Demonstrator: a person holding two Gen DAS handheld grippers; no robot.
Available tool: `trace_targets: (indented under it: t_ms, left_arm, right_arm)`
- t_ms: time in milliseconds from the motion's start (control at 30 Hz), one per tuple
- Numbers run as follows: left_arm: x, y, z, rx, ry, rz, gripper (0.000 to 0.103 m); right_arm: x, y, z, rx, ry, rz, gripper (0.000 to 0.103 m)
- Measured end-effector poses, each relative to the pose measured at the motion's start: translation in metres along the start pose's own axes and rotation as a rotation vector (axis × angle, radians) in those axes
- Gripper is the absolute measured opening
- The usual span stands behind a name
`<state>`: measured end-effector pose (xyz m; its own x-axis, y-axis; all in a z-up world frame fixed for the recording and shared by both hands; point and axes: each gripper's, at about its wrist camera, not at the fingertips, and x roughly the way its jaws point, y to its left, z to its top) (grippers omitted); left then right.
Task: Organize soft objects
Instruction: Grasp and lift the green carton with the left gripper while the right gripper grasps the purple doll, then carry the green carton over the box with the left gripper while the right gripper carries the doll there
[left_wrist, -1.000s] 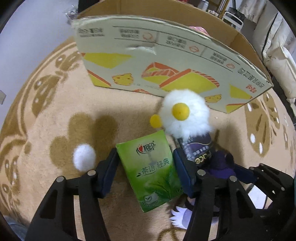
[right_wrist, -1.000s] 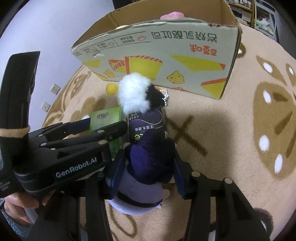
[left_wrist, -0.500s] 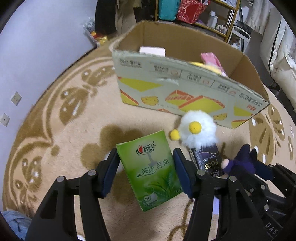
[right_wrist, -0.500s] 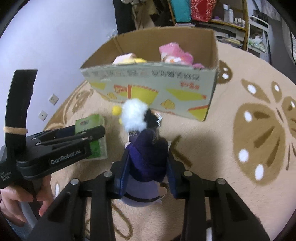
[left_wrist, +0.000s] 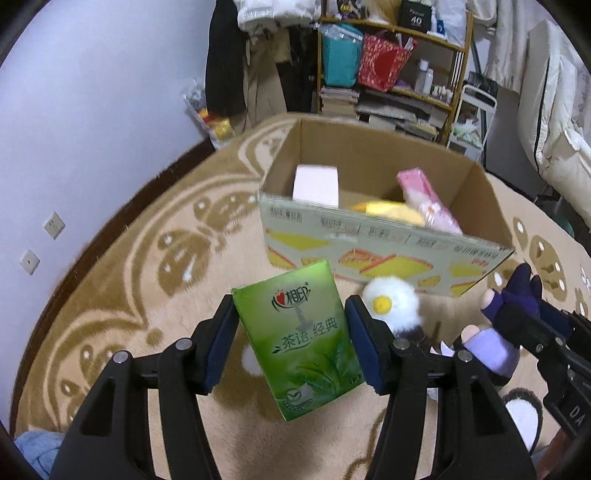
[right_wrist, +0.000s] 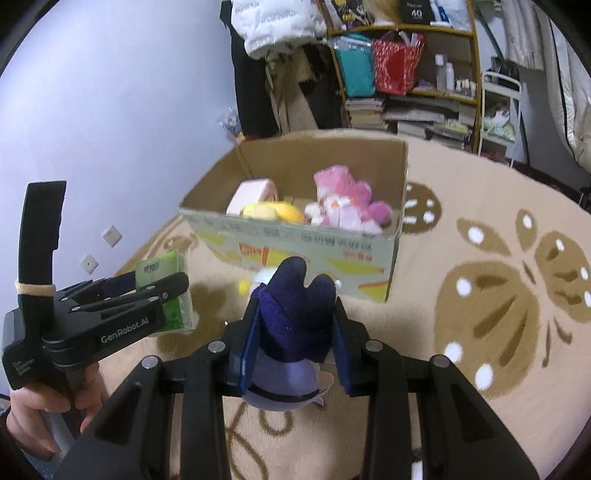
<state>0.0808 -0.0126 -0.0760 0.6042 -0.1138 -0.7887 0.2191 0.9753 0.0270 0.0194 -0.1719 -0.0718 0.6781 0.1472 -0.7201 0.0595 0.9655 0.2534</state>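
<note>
My left gripper (left_wrist: 291, 343) is shut on a green tissue pack (left_wrist: 299, 339) and holds it above the carpet, in front of the open cardboard box (left_wrist: 369, 247). My right gripper (right_wrist: 293, 332) is shut on a purple plush doll (right_wrist: 295, 314), also lifted; the doll shows in the left wrist view (left_wrist: 506, 325) at the right. The box (right_wrist: 295, 243) holds a white roll (left_wrist: 317, 184), a yellow plush (right_wrist: 271, 212) and a pink plush (right_wrist: 347, 203). A white fluffy toy with yellow spots (left_wrist: 391, 304) lies on the carpet before the box. The left gripper and its pack (right_wrist: 164, 291) show in the right wrist view.
A beige patterned carpet (right_wrist: 498, 295) covers the floor. A small white pom-pom (left_wrist: 249, 360) lies under the green pack. A wall (left_wrist: 92, 110) runs along the left. Shelves with bags and books (left_wrist: 388, 74) stand behind the box. White bedding (left_wrist: 554, 110) hangs at the right.
Both grippers have risen from the carpet with the green pack and the purple doll. The box interior has come into view. The white fluffy toy stays on the carpet.
</note>
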Motion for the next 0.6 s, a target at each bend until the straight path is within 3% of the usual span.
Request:
trace_targets:
  t_ms: [600]
  left_arm:
    - [-0.044, -0.014, 0.038, 0.08, -0.198, 0.053, 0.058]
  right_arm:
    - [-0.026, 0.001, 0.032, -0.015, -0.167, 0.011, 0.037]
